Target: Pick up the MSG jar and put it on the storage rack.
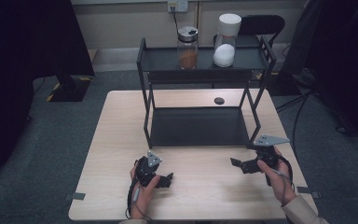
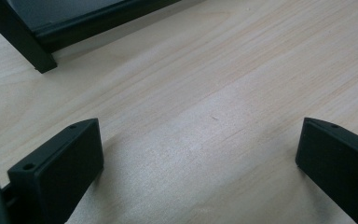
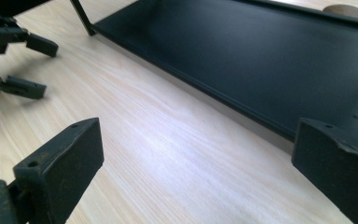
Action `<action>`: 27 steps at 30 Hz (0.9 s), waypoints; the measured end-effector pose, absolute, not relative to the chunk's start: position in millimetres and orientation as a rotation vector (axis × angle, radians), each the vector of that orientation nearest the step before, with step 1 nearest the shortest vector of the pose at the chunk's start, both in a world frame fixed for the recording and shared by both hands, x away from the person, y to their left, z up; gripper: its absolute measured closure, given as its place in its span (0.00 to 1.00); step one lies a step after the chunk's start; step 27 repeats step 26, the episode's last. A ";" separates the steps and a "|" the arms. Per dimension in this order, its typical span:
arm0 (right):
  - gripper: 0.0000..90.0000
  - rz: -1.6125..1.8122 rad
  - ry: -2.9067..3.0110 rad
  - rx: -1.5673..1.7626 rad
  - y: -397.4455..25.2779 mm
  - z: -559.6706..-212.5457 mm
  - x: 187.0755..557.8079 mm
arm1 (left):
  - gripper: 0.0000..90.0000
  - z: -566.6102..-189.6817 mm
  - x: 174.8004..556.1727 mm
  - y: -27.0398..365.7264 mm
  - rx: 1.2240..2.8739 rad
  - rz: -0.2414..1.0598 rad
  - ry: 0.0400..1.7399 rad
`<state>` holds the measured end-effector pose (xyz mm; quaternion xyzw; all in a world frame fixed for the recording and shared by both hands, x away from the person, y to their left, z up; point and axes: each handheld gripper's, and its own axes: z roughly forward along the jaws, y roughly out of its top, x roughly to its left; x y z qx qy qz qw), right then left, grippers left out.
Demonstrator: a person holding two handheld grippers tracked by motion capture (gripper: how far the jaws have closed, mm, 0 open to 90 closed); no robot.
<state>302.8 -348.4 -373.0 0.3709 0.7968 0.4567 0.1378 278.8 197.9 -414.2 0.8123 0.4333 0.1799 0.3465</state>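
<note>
A black two-tier metal rack (image 1: 200,126) stands on the wooden table (image 1: 121,140). On its top shelf sit a glass jar of orange-brown powder (image 1: 187,48) and a white-lidded jar with white contents (image 1: 226,41). My left gripper (image 1: 168,179) rests near the table's front, open and empty, pointing right. My right gripper (image 1: 235,163) is also open and empty, pointing left, just in front of the rack's right leg. The right gripper view shows the rack's lower shelf (image 3: 261,60) and the left gripper (image 3: 32,67) farther off. Bare wood (image 2: 205,121) lies between the left jaws.
A small dark round disc (image 1: 219,100) lies on the table behind the rack. A black chair (image 1: 261,23) stands beyond the table. Cables run across the grey floor at right. The rack's front left leg (image 2: 23,42) appears in the left gripper view.
</note>
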 end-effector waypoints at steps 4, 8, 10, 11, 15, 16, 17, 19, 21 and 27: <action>0.01 1.304 2.307 1.077 -351.9 -377.6 300.2 | 0.00 -414.2 278.8 197.9 2.107 0.467 1.124; 0.01 1.290 2.301 1.082 -356.1 -381.8 297.8 | 0.00 -414.2 278.8 197.9 2.107 0.467 1.124; 0.01 1.291 2.299 1.091 -359.3 -384.4 297.1 | 0.00 -414.2 278.8 197.9 2.108 0.467 1.124; 0.01 1.287 2.298 1.094 -360.4 -385.5 296.7 | 0.00 -414.2 278.8 197.9 2.107 0.467 1.124; 0.01 1.273 2.303 1.105 -364.1 -390.0 295.9 | 0.00 -414.2 278.8 197.9 2.108 0.467 1.125; 0.01 1.267 2.306 1.104 -364.8 -391.3 295.6 | 0.00 -414.2 278.8 197.9 2.108 0.467 1.124; 0.01 1.261 2.309 1.103 -365.2 -392.9 295.2 | 0.00 -414.2 278.7 197.9 2.108 0.467 1.125; 0.01 1.245 2.318 1.108 -365.3 -395.7 294.9 | 0.00 -414.1 278.7 197.8 2.108 0.467 1.125; 0.01 1.221 2.330 1.102 -364.7 -399.4 293.8 | 0.00 -414.1 278.7 197.9 2.108 0.467 1.125; 0.01 1.164 2.361 1.085 -362.4 -404.8 292.9 | 0.00 -413.8 278.7 197.5 2.108 0.467 1.128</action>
